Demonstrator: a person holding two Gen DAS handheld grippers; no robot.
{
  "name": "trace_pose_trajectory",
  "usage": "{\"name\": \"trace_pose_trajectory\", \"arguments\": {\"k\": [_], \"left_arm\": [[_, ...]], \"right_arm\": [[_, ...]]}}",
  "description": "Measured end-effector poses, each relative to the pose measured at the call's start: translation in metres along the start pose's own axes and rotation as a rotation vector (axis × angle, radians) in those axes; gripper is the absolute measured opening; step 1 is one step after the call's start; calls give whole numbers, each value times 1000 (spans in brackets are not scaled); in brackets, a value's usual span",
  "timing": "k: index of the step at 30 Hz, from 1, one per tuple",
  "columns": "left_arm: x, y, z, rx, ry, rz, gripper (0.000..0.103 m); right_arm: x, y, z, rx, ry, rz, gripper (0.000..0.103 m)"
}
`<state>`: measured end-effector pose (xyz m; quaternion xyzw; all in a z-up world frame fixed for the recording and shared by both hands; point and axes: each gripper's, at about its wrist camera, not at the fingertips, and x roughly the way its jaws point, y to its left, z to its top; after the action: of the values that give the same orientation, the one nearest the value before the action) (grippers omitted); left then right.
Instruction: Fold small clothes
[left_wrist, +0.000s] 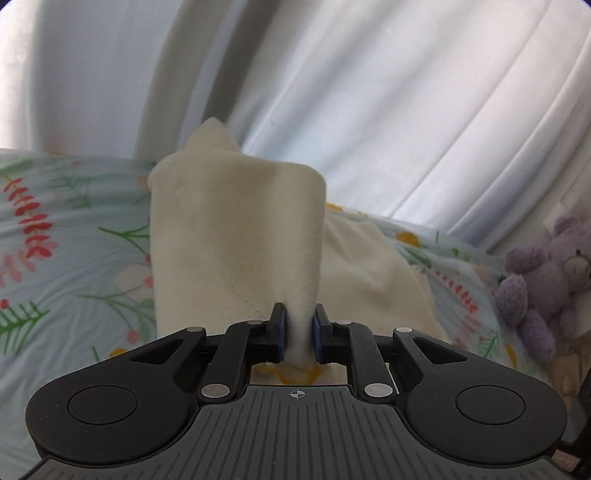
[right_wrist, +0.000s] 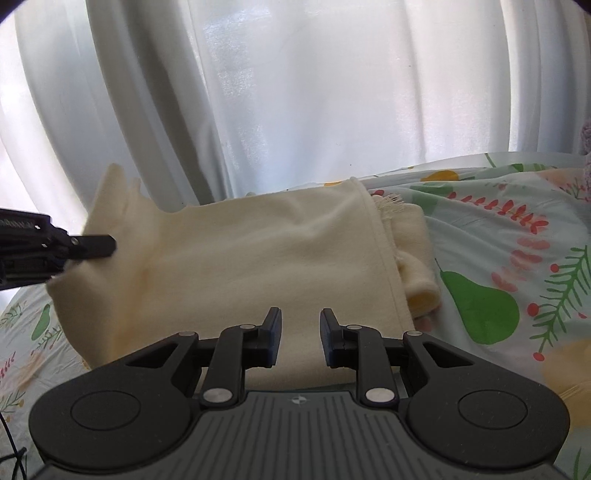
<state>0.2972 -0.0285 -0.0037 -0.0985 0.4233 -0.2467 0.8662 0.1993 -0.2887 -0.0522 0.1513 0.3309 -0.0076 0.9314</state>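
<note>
A small cream garment (right_wrist: 240, 258) lies on a floral bedsheet (right_wrist: 498, 236). My left gripper (left_wrist: 299, 332) is shut on an edge of the cream garment (left_wrist: 236, 240) and lifts it, so the cloth stands up in front of the camera. In the right wrist view the left gripper (right_wrist: 92, 247) shows at the far left, holding the raised left side of the garment. My right gripper (right_wrist: 299, 332) is open and empty, hovering just over the near edge of the garment. A folded sleeve or cuff (right_wrist: 421, 280) sticks out at the garment's right side.
White curtains (right_wrist: 295, 92) hang behind the bed. A purple teddy bear (left_wrist: 543, 280) sits at the right edge of the bed in the left wrist view. The floral sheet (left_wrist: 55, 240) spreads to both sides of the garment.
</note>
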Motion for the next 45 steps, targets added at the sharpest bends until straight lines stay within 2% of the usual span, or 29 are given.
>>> {"name": "trace_pose_trajectory", "arguments": {"k": [2,3,4,6,8,10,12,14,16,17,19,20,22,23,24,26,28,31,33,39,40,41,42,45], "left_arm": [[23,-3,-10,-4,76,-18,17],[31,0,-15,-18,95,-53,21],[31,0,-18,-27,87,-76,22],[22,-1,-19,-4,89,-86,31],[3,1,-16,-18,88,-99,31],[-20,5,-14,-47,42,-99,31],[-40,10,-12,-56,-24,-47,36],[-48,18,-12,-52,-62,45,39],[-41,26,-12,-51,-46,141,39],[-35,29,-14,-55,-17,151,38],[-18,34,-19,-67,48,97,39],[-12,33,-24,-61,59,111,40],[-6,23,-32,33,25,143,49],[-5,20,-34,55,20,146,54],[-5,19,-36,63,14,153,55],[-12,19,-37,72,14,152,55],[-24,29,-37,12,6,116,54],[-40,44,-38,-71,-23,106,54],[-45,49,-38,-80,-41,131,54],[-31,56,-37,-97,10,128,50],[-30,54,-39,-98,15,118,49],[-28,54,-39,-102,19,111,49],[-27,53,-39,-106,23,106,49],[-27,49,-37,-104,22,103,49]], "right_arm": [[-1,-2,-1,-3,0,-5,23],[0,-3,-2,-4,5,-7,23],[1,-4,-2,-2,12,-8,23],[2,-5,-3,2,26,-2,23],[5,-6,-3,4,36,5,23],[6,-6,-1,-4,32,16,23],[8,-5,2,-12,32,28,23],[11,-4,10,-4,36,66,23],[16,-2,18,19,44,118,23],[19,-1,23,30,52,140,24],[28,3,31,51,77,197,29],[34,6,35,59,90,222,32],[46,10,40,74,119,264,37],[53,11,42,91,142,290,45],[62,11,43,115,175,316,54],[80,11,44,191,237,367,58],[91,14,46,227,256,404,58],[102,22,51,225,264,432,57],[108,27,51,222,282,434,47],[123,42,52,211,304,459,41],[123,45,53,202,302,456,36],[123,48,53,179,297,451,23],[121,51,54,152,295,443,17],[110,64,54,22,242,402,13]]}}
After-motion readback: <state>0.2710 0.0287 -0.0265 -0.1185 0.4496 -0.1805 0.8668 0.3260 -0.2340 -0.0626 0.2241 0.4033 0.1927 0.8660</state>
